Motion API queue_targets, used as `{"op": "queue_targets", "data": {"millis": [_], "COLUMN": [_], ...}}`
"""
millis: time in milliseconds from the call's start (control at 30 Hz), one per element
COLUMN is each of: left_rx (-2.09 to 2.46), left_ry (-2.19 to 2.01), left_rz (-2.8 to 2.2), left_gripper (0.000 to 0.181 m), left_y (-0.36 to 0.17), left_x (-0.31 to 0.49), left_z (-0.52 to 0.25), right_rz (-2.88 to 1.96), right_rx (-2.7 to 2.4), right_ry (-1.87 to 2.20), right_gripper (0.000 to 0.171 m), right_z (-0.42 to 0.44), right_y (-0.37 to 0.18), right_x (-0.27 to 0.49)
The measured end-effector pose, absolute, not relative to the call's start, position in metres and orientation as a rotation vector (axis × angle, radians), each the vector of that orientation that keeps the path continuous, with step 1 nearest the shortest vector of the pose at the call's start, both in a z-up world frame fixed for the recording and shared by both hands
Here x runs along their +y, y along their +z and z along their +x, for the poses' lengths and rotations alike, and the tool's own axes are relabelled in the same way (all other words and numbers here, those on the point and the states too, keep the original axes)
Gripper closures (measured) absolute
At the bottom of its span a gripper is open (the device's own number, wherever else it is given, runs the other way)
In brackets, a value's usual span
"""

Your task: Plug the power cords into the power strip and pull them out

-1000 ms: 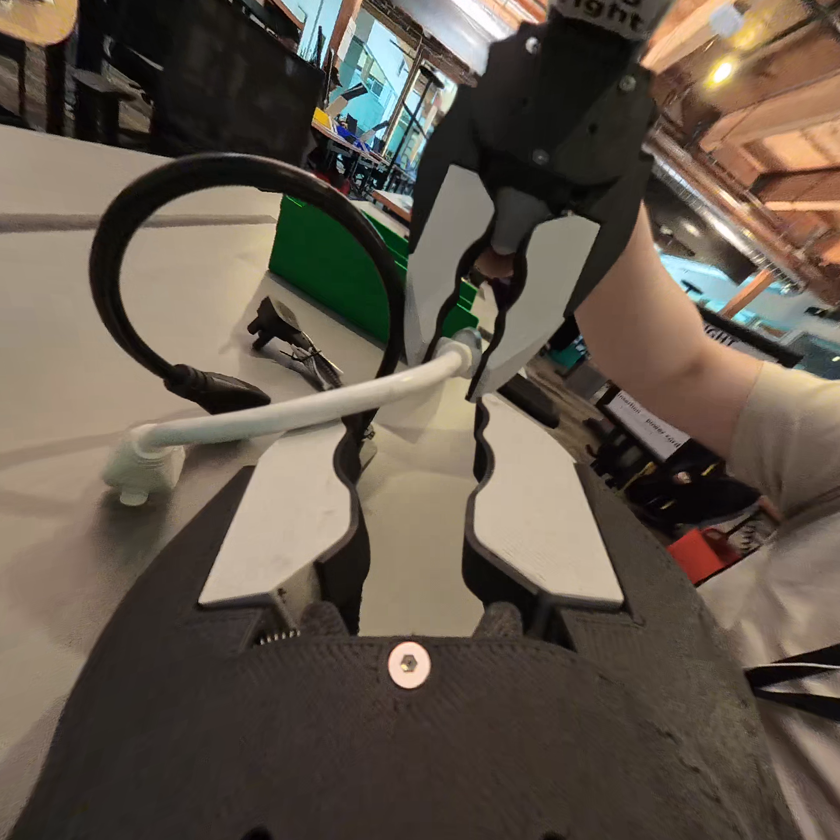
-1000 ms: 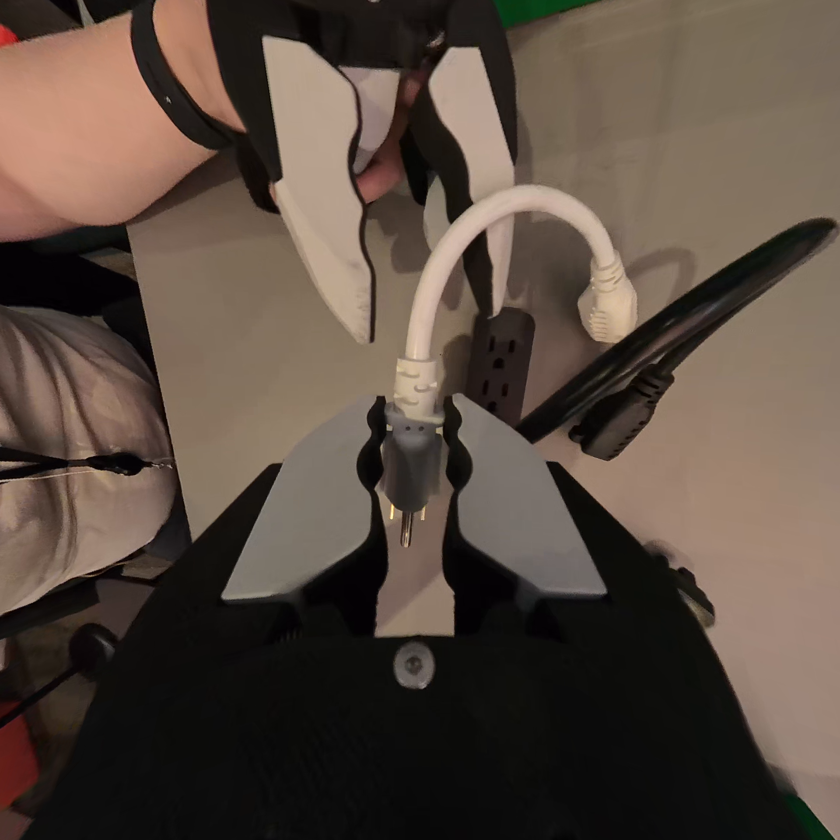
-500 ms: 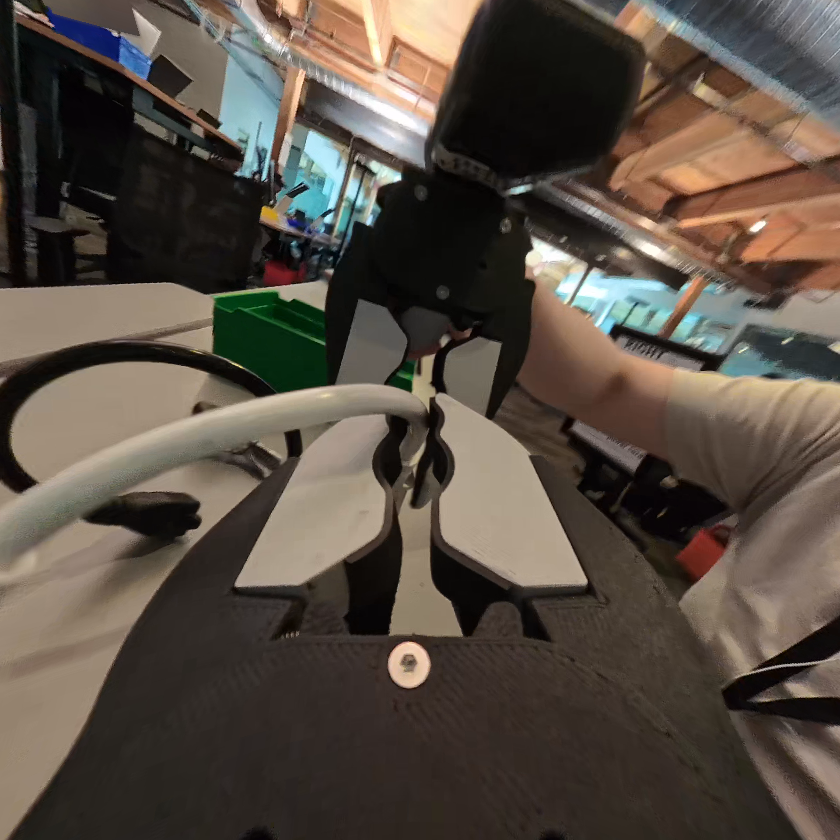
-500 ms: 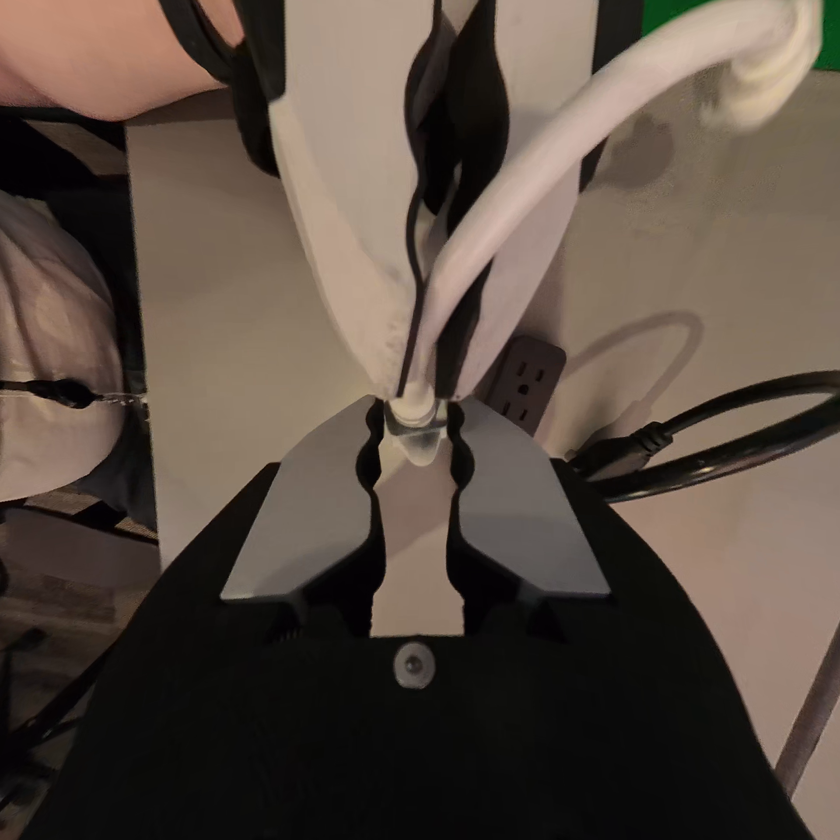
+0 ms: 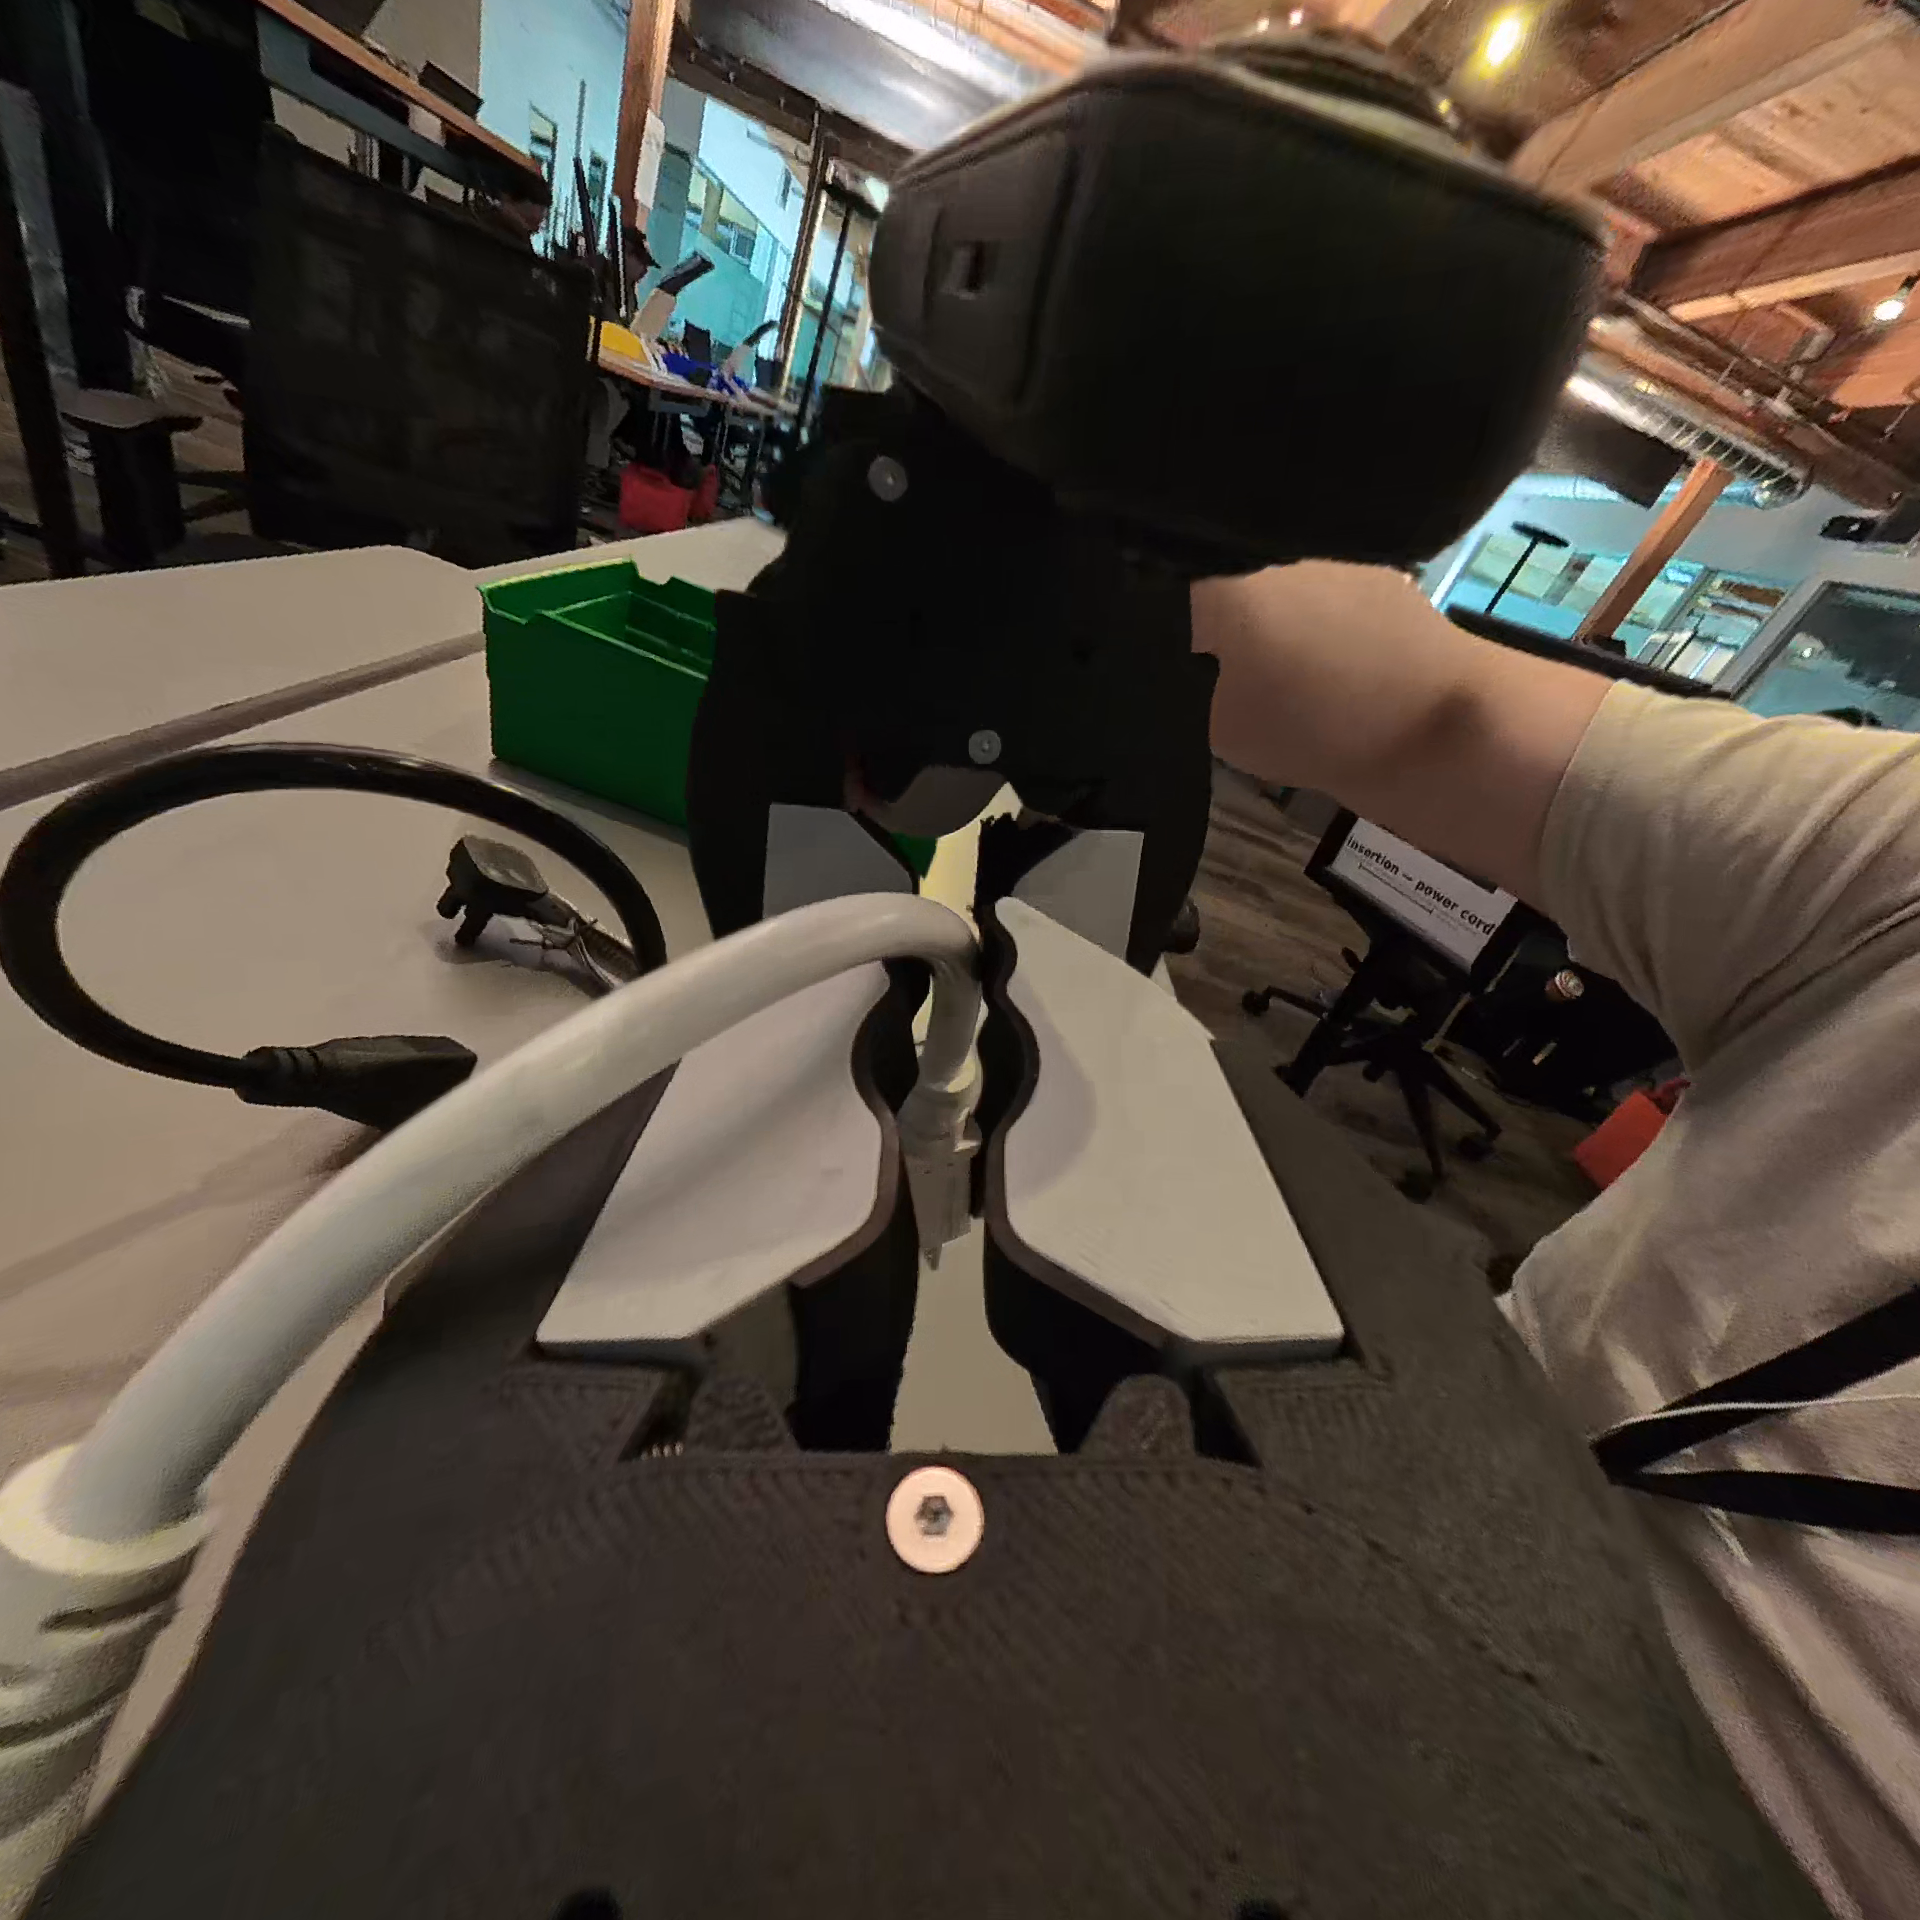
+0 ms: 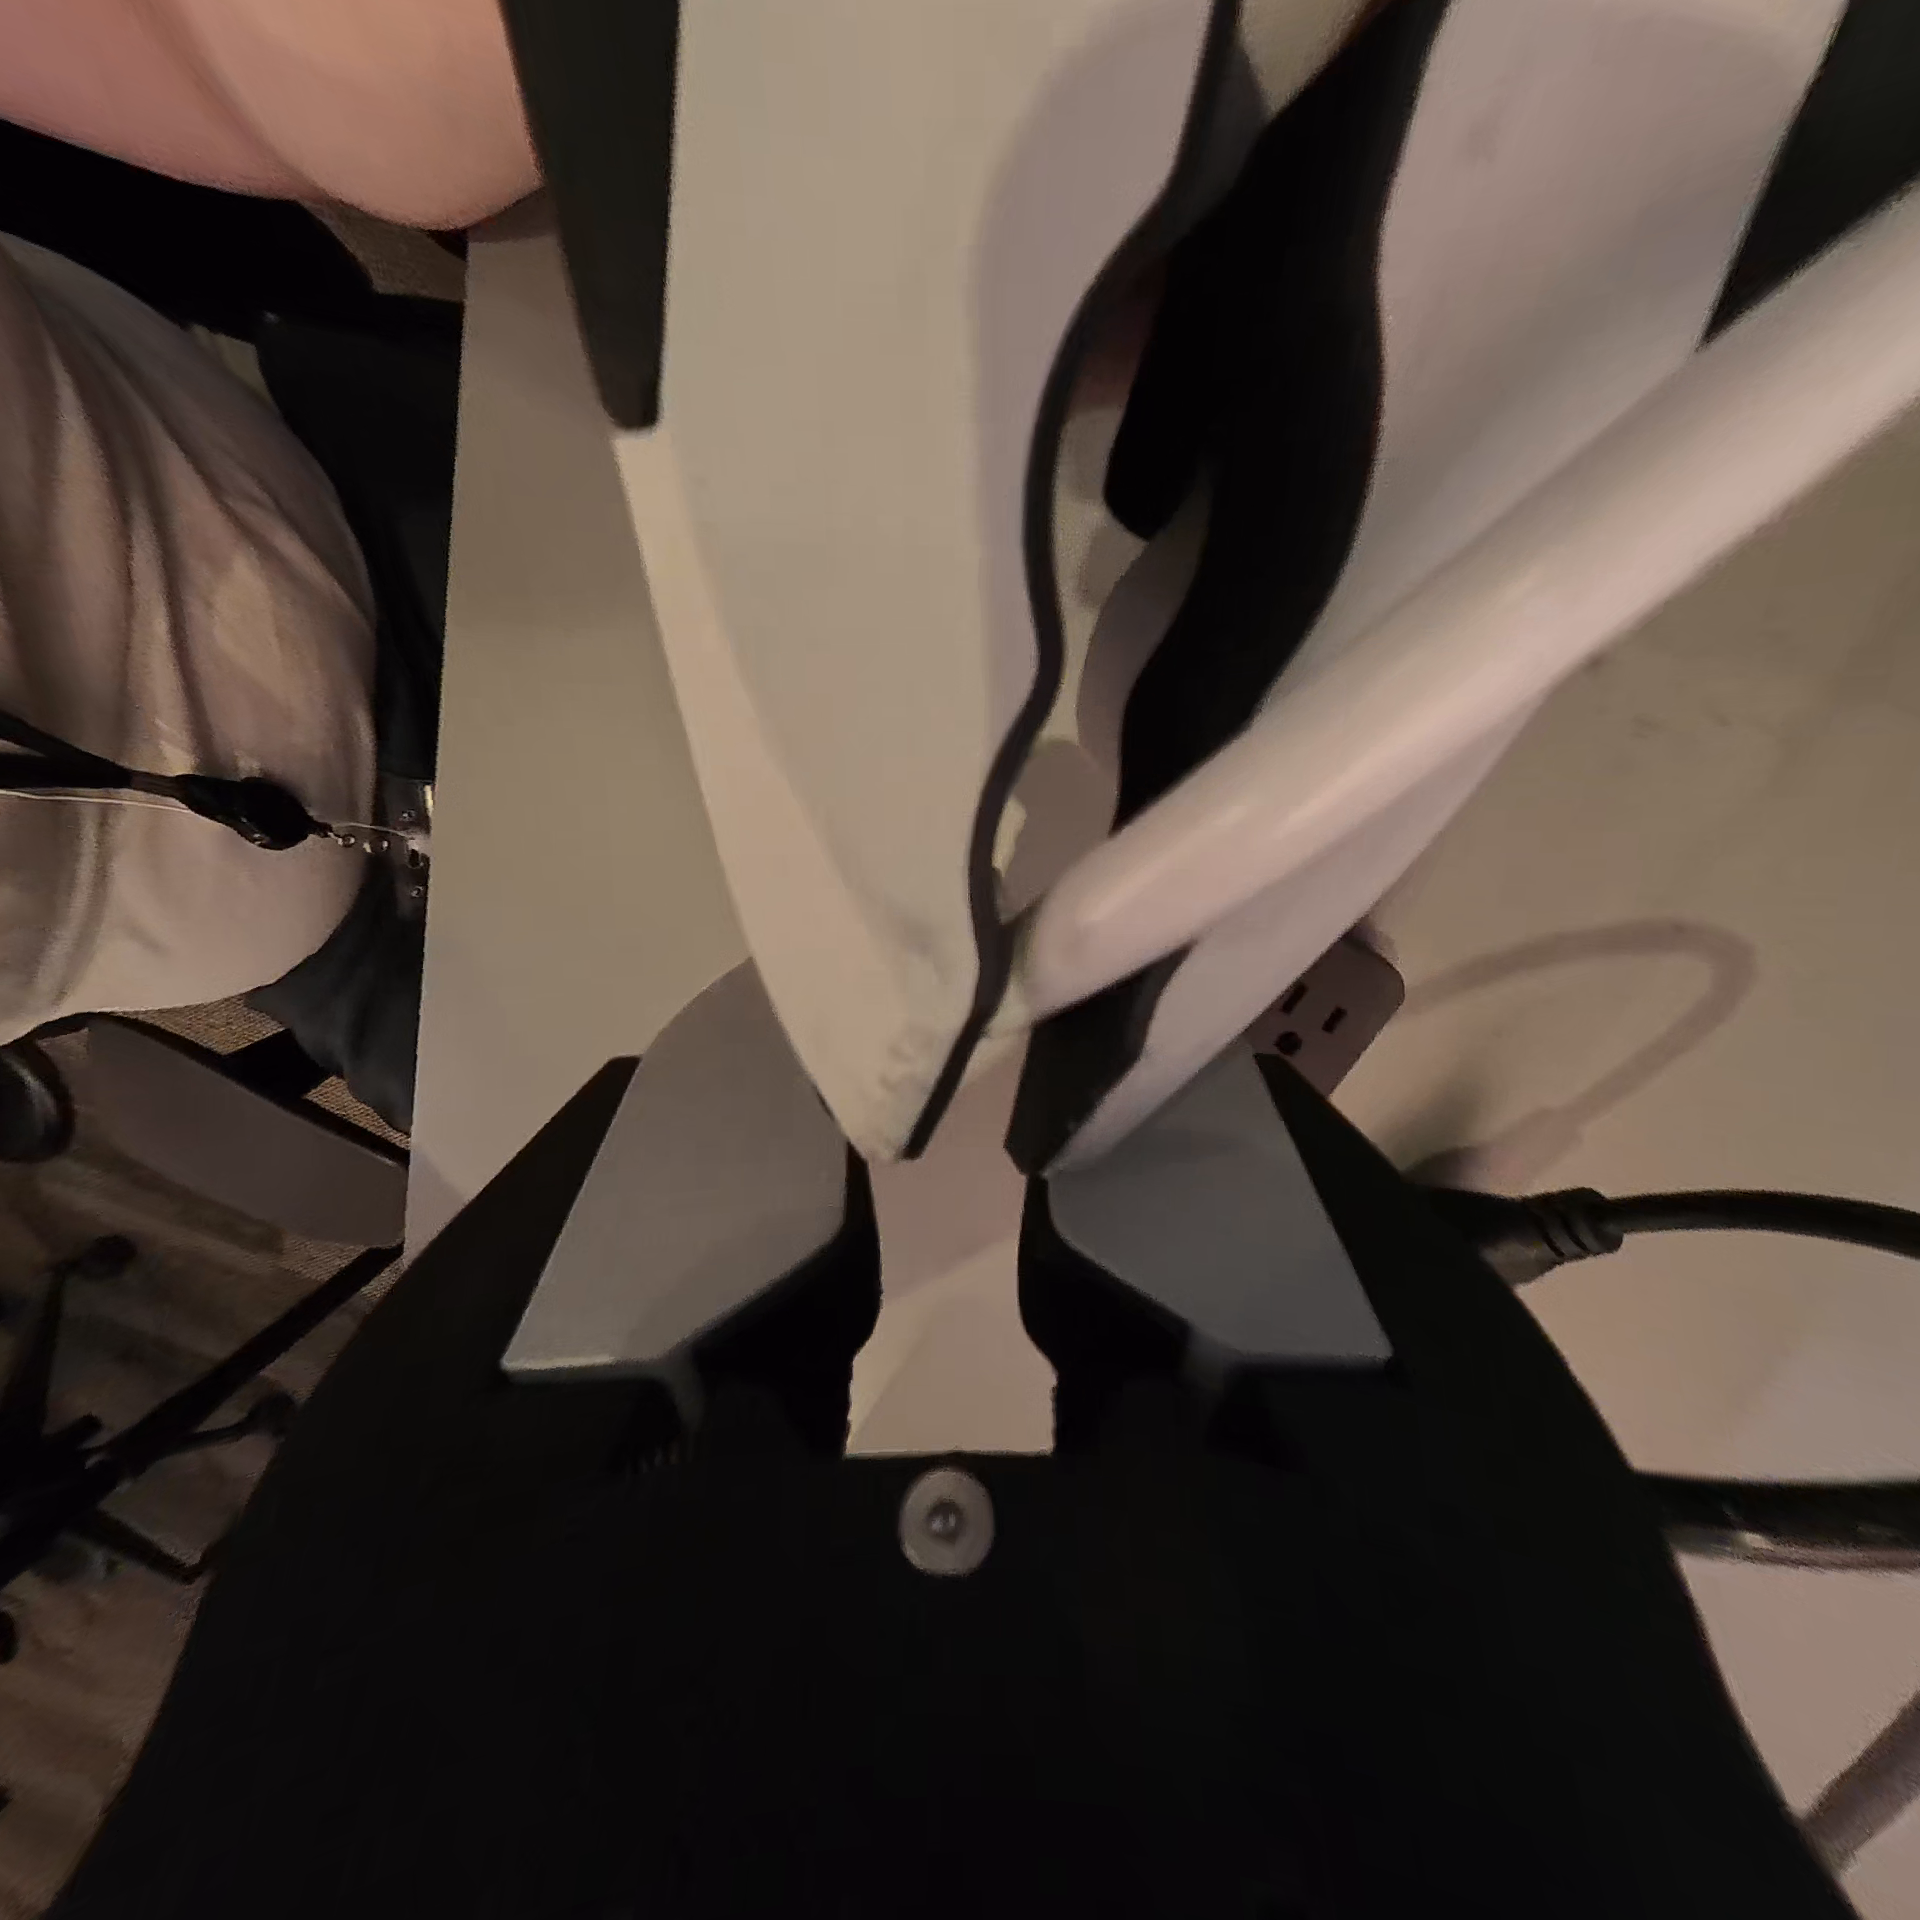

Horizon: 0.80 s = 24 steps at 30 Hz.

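Note:
My left gripper is shut on the white power cord just behind its plug. The cord's ribbed strain relief hangs in the gap between my left fingers. The cord's white socket end lies at the lower left. In the right wrist view the left gripper covers my right gripper's tips and pinches the cord. My right gripper stands open, with bare table between its fingers. The dark power strip lies on the table just beyond.
A black cord loops on the grey table with its connector at the left; it also shows in the right wrist view. A loose black plug with bare wires and a green bin stand farther back. Across from one pair of fingers to the other is roughly 8 centimetres.
My left gripper closed on the white cord next to its plug and moved in over the right gripper. The grey plug slid out of the right gripper's fingers.

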<state>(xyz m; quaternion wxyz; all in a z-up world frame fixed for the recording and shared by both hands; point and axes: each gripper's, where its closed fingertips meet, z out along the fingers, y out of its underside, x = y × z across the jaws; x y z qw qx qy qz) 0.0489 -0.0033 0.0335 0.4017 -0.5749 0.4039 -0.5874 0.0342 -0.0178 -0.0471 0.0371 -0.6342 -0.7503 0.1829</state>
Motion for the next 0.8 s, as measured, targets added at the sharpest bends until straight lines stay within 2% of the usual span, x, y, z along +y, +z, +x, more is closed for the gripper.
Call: {"op": "queue_targets", "data": {"millis": [433,667,800], "left_rx": [1.16,1.146,1.091], "left_ry": [-1.472,-1.41,-1.269], "left_rz": [-1.472,-1.392,-1.37], "left_gripper": [0.174,0.174,0.153], "left_y": [0.026,0.035,0.041], "left_x": [-0.024,-0.022,-0.011], "left_z": [0.063,0.061,0.052], "right_rz": [-1.947,-1.769,-1.665], "right_rx": [-2.335,-2.291,-2.217], "right_ry": [0.681,0.585,0.436], "right_gripper": [0.144,0.145,0.145], "right_z": [0.044,0.037,0.034], "right_y": [-0.053,-0.047,-0.042], "right_x": [-0.041,-0.03,-0.007]}}
